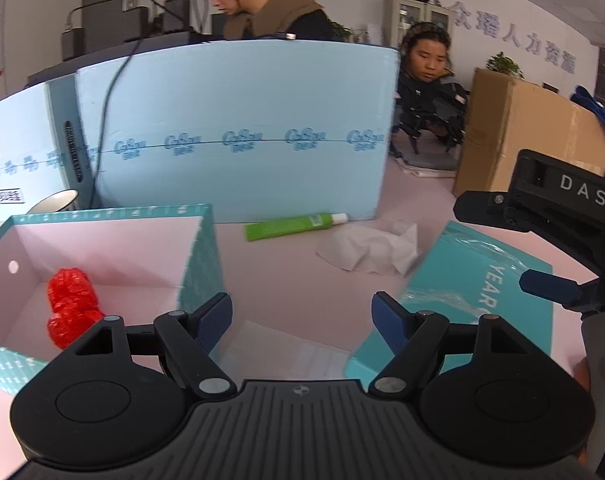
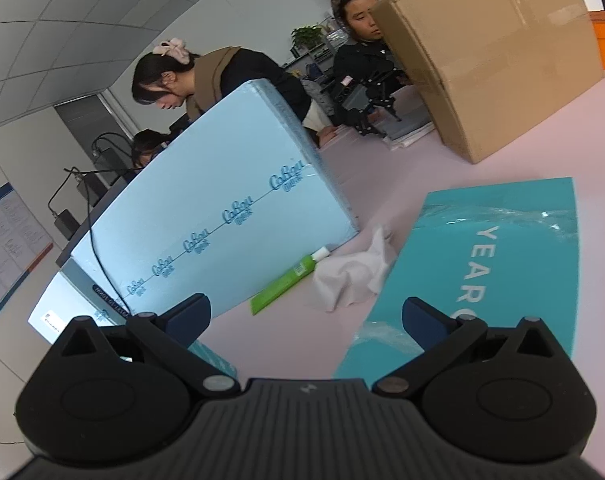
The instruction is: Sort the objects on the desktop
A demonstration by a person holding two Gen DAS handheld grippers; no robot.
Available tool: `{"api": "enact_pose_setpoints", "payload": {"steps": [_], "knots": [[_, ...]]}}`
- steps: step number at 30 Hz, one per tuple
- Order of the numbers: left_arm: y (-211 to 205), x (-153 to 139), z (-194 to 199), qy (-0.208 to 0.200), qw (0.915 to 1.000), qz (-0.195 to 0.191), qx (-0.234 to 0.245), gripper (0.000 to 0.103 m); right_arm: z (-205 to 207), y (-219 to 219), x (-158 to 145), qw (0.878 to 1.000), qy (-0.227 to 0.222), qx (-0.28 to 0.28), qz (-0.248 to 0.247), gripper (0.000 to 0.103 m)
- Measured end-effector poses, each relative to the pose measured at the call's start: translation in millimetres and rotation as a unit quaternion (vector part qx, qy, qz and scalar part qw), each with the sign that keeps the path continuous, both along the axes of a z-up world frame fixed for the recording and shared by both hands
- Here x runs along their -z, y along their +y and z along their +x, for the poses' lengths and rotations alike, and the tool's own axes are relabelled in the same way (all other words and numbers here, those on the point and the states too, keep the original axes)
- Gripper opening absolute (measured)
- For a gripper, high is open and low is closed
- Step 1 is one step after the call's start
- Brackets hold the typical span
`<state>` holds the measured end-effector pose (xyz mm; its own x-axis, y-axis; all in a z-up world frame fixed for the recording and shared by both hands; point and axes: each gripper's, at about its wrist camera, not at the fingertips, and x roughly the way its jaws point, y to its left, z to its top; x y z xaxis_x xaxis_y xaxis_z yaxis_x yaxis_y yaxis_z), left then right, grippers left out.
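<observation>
My left gripper (image 1: 302, 312) is open and empty above the pink tabletop, just right of an open teal box (image 1: 200, 256). A red crinkly object (image 1: 70, 308) lies inside that box. Beyond the fingers lie a green tube (image 1: 294, 226) and a crumpled white tissue (image 1: 370, 250). The flat teal lid (image 1: 474, 292), printed "YEAR", rests to the right. My right gripper (image 1: 498, 244) hangs open over the lid's far edge. In the right wrist view my right gripper (image 2: 306, 312) is open and empty, with the green tube (image 2: 290, 280), tissue (image 2: 350, 276) and lid (image 2: 490, 272) ahead of it.
A light blue foam board (image 1: 238, 132) stands upright behind the tube. A cardboard box (image 1: 518, 136) sits at the back right. A clear plastic packet (image 1: 286, 348) lies under my left fingers. Two people work behind the board, one holding other grippers (image 2: 366, 100).
</observation>
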<state>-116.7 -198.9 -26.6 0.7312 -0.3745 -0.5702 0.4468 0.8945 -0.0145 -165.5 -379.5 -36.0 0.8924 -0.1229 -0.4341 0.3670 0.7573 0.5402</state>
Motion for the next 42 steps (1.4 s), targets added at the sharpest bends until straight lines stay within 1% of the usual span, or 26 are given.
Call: {"api": "enact_pose_setpoints", "payload": {"steps": [7,10,15,17,19,24,26,30,35,38,42], "knots": [[-26,8,-7,0.015,0.9979,0.021,0.059,0.073,-18,-15,2,0.999,0.008,0.042,-0.003,0.103],[-36,14,-10,0.020,0.9966,0.026,0.075,0.073,-27,-21,3,0.998,0.011,0.061,-0.003,0.103],[-42,24,-10,0.040,0.9952,0.034,0.082,0.073,-37,-30,8,0.995,0.038,0.094,-0.015,0.103],[-42,28,-9,0.049,0.9950,0.033,0.081,0.073,-39,-33,12,0.994,0.047,0.098,-0.010,0.103],[-40,29,-10,0.053,0.9951,0.031,0.078,0.073,-37,-35,18,0.994,0.065,0.088,-0.004,0.103],[-34,34,-10,0.060,0.9954,0.032,0.068,0.073,-26,-29,32,0.992,0.113,0.051,-0.007,0.103],[-31,36,-9,0.065,0.9954,0.034,0.062,0.073,-21,-27,37,0.992,0.122,0.034,-0.003,0.103],[-23,39,-6,0.069,0.9958,0.036,0.048,0.073,-9,-24,47,0.991,0.137,0.004,-0.010,0.103],[-13,39,-2,0.072,0.9964,0.035,0.030,0.073,6,-26,60,0.987,0.159,-0.024,-0.001,0.103],[-9,39,1,0.073,0.9965,0.034,0.022,0.073,12,-22,60,0.986,0.161,-0.042,-0.006,0.103],[-5,39,4,0.074,0.9965,0.035,0.016,0.073,20,-17,59,0.983,0.172,-0.060,0.008,0.103]]}}
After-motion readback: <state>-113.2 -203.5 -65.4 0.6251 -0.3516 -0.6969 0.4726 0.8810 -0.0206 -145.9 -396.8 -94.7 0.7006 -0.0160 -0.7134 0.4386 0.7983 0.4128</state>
